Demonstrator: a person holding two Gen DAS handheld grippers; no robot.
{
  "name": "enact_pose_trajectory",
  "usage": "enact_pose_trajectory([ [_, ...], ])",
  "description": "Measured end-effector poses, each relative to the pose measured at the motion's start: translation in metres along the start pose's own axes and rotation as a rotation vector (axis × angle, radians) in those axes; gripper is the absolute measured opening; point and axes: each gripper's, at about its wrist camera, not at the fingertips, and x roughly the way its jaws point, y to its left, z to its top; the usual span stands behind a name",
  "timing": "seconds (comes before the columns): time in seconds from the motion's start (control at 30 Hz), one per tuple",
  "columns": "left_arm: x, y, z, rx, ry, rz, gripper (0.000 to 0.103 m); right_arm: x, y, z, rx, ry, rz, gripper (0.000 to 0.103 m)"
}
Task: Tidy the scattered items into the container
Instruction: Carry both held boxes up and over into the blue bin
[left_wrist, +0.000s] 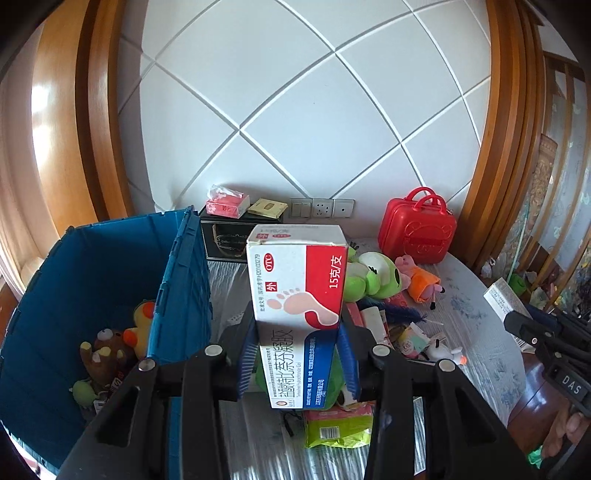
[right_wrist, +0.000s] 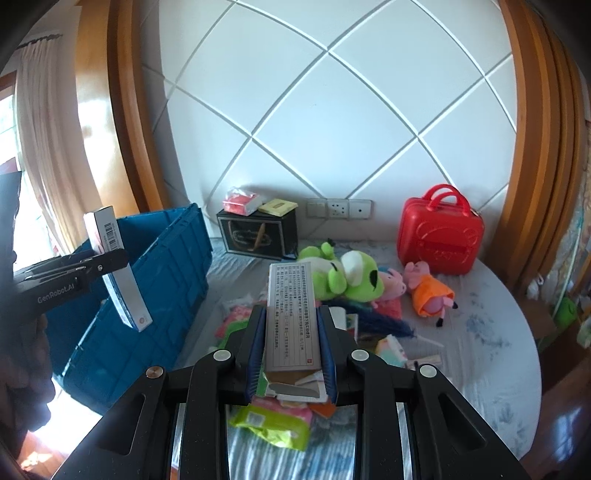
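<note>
Broadly, the round table with its pale blue-patterned cloth (right_wrist: 491, 332) carries everything; the big blue plastic crate (left_wrist: 110, 280) stands open at its left side, placed there to take the clutter, and already holds a yellow duck plush (left_wrist: 142, 325) and a brown plush toy (left_wrist: 107, 350). Further back sit a red hard-shell case with handles (right_wrist: 441, 236) and a black box (right_wrist: 258, 236), both well apart from the pile and seemingly not part of the tidying; a green frog plush (right_wrist: 343, 277) and a pink pig doll in an orange dress (right_wrist: 428, 288) lie among loose packets mid-table.

The left gripper (left_wrist: 299, 354) pinches a white, red and blue medicine carton printed with a foot (left_wrist: 299, 295) across its narrow sides, near the lower end, so the long axis runs away from the camera and up; it hangs in the air just beside the crate's right wall, not yet over the opening, which I judge is where it must go next.

The right gripper (right_wrist: 291, 354) is pressed tight on a slim grey-white carton covered in small text (right_wrist: 291, 314); its torn flap end points back toward the hand, its long axis straight ahead along the fingers, raised over the pile and well right of the crate.
</note>
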Motion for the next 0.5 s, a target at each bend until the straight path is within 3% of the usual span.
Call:
enact_pose_trajectory([
  [0.5,-0.037,0.114,0.012,-0.037,-0.061,0.022,0.039,0.033,0.124,0.018,-0.039,-0.007,0.066,0.026],
])
